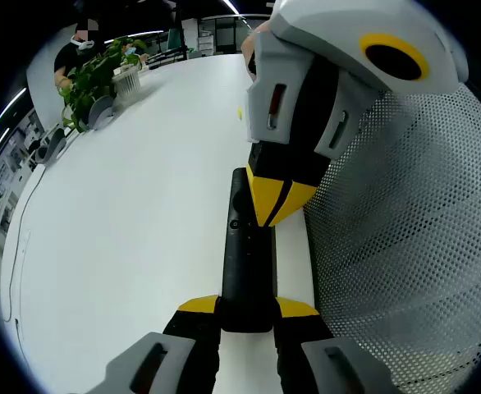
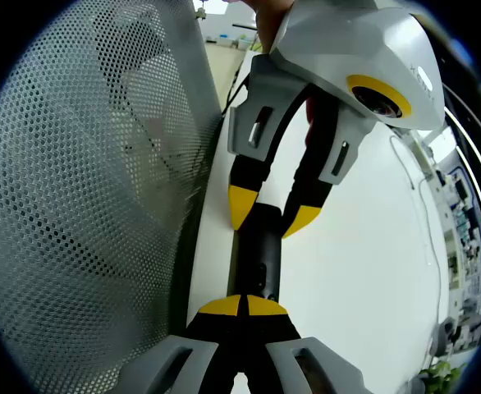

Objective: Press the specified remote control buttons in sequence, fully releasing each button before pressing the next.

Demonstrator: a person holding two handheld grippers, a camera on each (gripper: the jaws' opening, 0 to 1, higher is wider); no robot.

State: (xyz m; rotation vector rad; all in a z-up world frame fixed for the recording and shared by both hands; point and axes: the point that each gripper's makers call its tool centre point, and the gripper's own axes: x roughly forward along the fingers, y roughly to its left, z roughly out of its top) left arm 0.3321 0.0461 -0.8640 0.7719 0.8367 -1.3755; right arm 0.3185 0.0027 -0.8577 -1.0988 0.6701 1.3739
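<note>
A long black remote lies on the white table, right beside a perforated mesh panel. My left gripper is shut on its near end, one yellow tip on each side. My right gripper comes down from the upper right with its yellow tips together, resting on the remote's top face near the small buttons. In the right gripper view, the right gripper is shut with its tips on the remote. The left gripper clamps the remote's far end there.
The perforated metal mesh panel stands upright close along the remote, also seen as the mesh panel. A potted plant and a person are at the table's far end. A thin cable lies on the table.
</note>
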